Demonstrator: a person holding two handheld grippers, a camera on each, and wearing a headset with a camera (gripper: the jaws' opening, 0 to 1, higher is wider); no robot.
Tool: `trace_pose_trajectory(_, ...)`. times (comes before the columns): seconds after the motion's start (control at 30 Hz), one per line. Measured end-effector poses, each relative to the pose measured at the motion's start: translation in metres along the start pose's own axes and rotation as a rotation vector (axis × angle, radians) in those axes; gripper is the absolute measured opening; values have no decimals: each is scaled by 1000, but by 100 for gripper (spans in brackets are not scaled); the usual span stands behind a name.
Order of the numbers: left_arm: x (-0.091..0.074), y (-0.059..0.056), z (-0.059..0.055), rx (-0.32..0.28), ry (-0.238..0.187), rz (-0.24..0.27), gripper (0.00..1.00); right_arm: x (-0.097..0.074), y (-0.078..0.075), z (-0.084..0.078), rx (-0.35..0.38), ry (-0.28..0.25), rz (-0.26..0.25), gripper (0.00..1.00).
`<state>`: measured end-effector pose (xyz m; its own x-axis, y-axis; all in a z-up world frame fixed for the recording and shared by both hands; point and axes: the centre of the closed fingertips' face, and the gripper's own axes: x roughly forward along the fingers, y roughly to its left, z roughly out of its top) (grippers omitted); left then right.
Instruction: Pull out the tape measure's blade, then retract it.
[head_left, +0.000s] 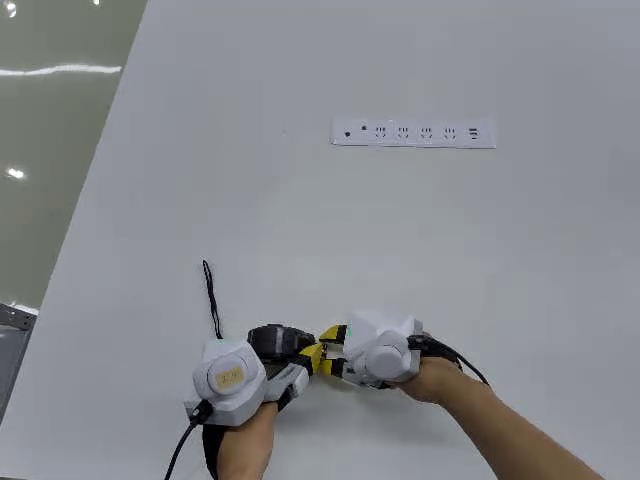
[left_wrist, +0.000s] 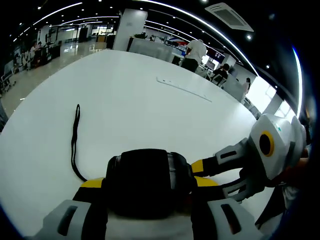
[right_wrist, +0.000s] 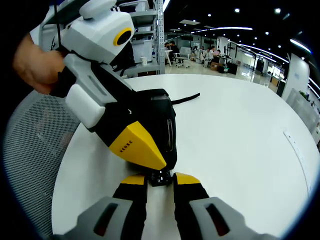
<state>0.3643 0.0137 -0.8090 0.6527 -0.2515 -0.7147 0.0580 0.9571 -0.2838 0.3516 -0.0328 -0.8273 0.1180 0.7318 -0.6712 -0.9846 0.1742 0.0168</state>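
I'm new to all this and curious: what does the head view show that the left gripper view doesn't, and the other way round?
Head view, not the left gripper view: the person's forearm and the glossy floor beside the table. Left gripper view, not the head view: people in the hall behind and ceiling lights. Both: the black tape measure clamped in the left tool, the right tool at its front, the strap, the power strip, the table.
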Motion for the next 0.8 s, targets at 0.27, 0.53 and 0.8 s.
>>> trace_pose_trajectory(0.27, 0, -4, 0, 20, -6, -9, 70, -5, -1, -1, 2, 0, -13, 23)
trace_pose_trajectory(0.53, -3, -7, 5, 63, -23, -23, 72, -11, 0, -3, 27, -6, -26, 29)
trace_pose_trajectory(0.8, -7, -11, 12, 113, -40, -46, 73, -25, 1, -5, 64, -21, -60, 36)
